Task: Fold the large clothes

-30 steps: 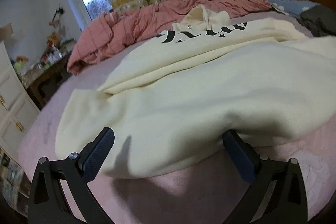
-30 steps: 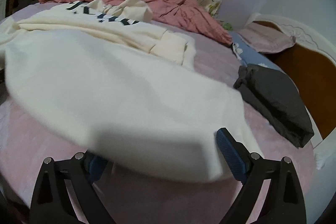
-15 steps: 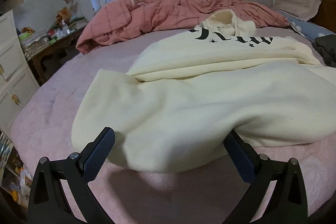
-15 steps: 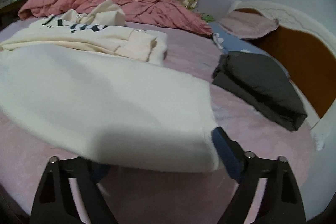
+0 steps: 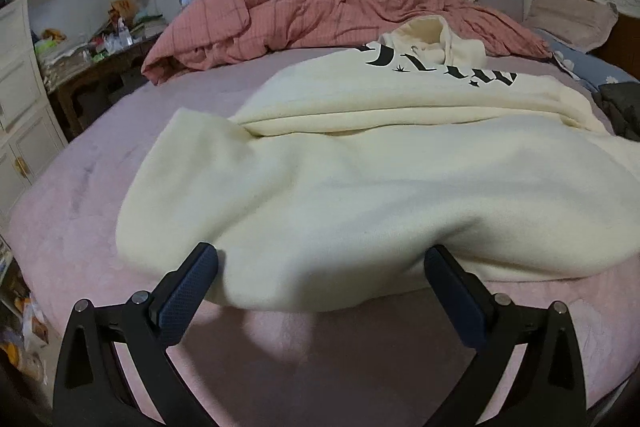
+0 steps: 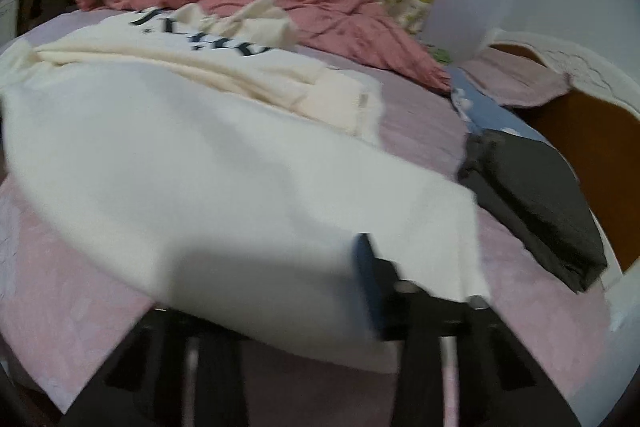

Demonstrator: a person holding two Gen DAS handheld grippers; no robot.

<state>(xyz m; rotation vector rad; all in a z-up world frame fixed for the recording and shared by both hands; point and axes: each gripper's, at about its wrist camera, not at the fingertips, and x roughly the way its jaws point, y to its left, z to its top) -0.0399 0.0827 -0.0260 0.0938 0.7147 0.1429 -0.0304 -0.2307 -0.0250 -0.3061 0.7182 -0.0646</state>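
Note:
A large cream sweatshirt point(image 5: 360, 179) with black lettering lies spread on the pink bed point(image 5: 100, 195), its lower half folded toward me. My left gripper point(image 5: 320, 267) is open, fingers wide apart, and the near fold of the sweatshirt bulges between them without touching the pads. In the right wrist view the picture is blurred. There my right gripper point(image 6: 312, 267) is closing on the sweatshirt point(image 6: 200, 155) near its right corner. The blue right pad point(image 6: 366, 267) presses into the cloth, and the cloth hides the left finger.
A crumpled pink quilt point(image 5: 320, 15) lies along the far side under a patterned curtain. A folded dark grey garment point(image 6: 532, 203) sits at the right by the wooden headboard point(image 6: 592, 147). A cluttered side table point(image 5: 92, 67) and white drawers point(image 5: 20, 99) stand left of the bed.
My right gripper's jaws have narrowed from wide open onto the sweatshirt's near edge. The left gripper has rolled level and shifted sideways along the hem, staying open.

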